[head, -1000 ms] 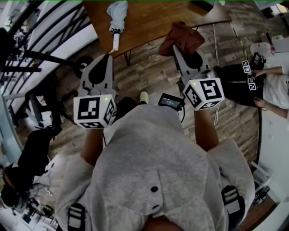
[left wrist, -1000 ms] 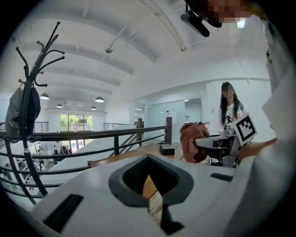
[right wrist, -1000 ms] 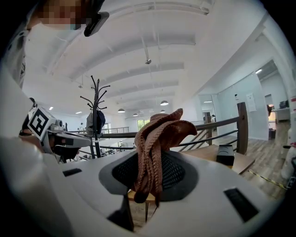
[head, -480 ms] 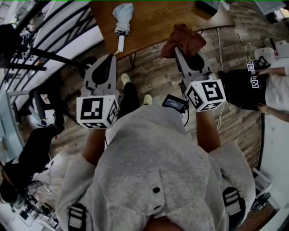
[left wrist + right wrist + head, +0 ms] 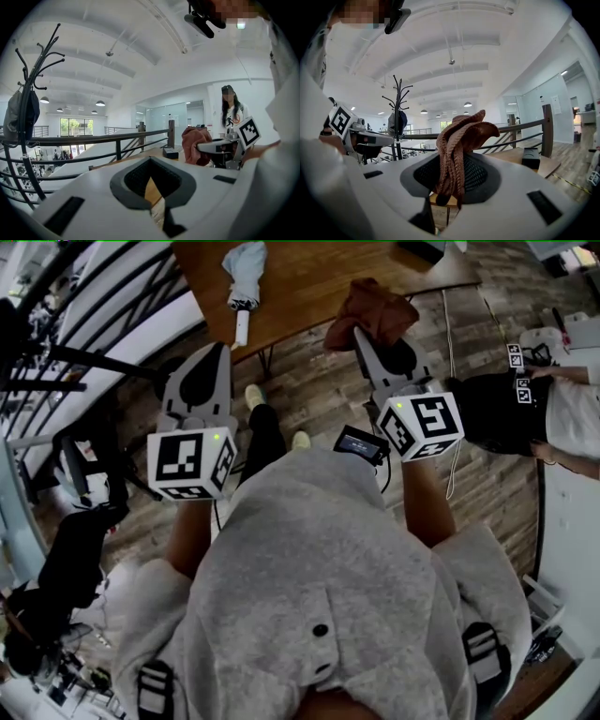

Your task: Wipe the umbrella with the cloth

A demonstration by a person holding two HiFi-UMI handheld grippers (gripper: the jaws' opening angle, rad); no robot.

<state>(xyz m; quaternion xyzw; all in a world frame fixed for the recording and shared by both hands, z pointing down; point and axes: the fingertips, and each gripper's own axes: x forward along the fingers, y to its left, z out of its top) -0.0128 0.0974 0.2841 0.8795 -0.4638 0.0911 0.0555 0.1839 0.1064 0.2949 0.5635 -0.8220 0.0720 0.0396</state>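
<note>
The folded umbrella (image 5: 246, 276) lies on the table (image 5: 328, 277) with its handle pointing toward the person, ahead of the nearer left tongs (image 5: 217, 351), clenched on nothing, while the right tongs (image 5: 364, 338), gripping the cloth (image 5: 377, 310), stand farther off to its right.

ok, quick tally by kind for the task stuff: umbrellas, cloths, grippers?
umbrella: 1
cloth: 1
grippers: 2 (left gripper shut, empty; right gripper shut on the cloth)
total: 4
</note>
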